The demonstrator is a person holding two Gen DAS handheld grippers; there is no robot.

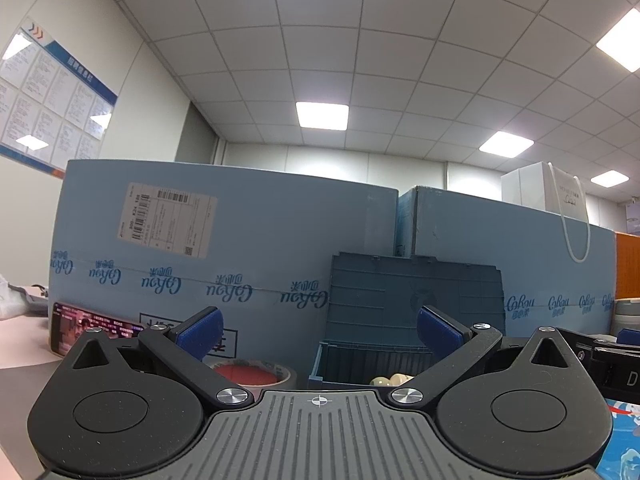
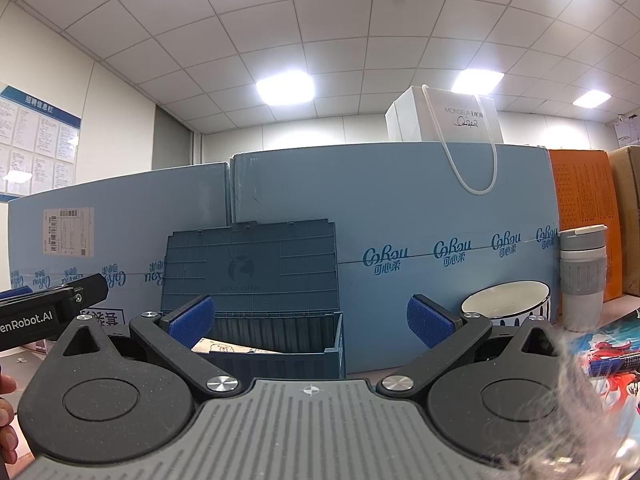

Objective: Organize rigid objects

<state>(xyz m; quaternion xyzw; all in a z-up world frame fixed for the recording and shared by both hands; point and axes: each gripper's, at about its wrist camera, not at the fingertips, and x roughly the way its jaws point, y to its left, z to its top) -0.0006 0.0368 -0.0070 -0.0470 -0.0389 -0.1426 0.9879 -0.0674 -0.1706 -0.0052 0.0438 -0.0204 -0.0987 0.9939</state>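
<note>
A dark blue plastic crate [image 1: 372,364] [image 2: 276,344] with its lid propped upright stands straight ahead on the table. Pale round objects [image 1: 390,380] show inside it in the left wrist view; a printed card or box [image 2: 216,347] shows inside in the right wrist view. My left gripper [image 1: 319,334] is open, level with the crate's front rim, holding nothing. My right gripper [image 2: 311,322] is open and empty too, facing the crate. A roll of tape [image 1: 252,374] with a red centre lies left of the crate. A white bowl [image 2: 506,304] and a grey-banded cup [image 2: 582,276] stand to the right.
Large blue cardboard boxes [image 1: 240,232] [image 2: 400,208] wall off the back, with a white paper bag [image 2: 444,116] on top. A lit phone [image 1: 80,330] lies left. Colourful printed paper and a pen [image 2: 616,360] lie right. The other gripper [image 2: 48,312] and a hand [image 2: 6,420] show at left.
</note>
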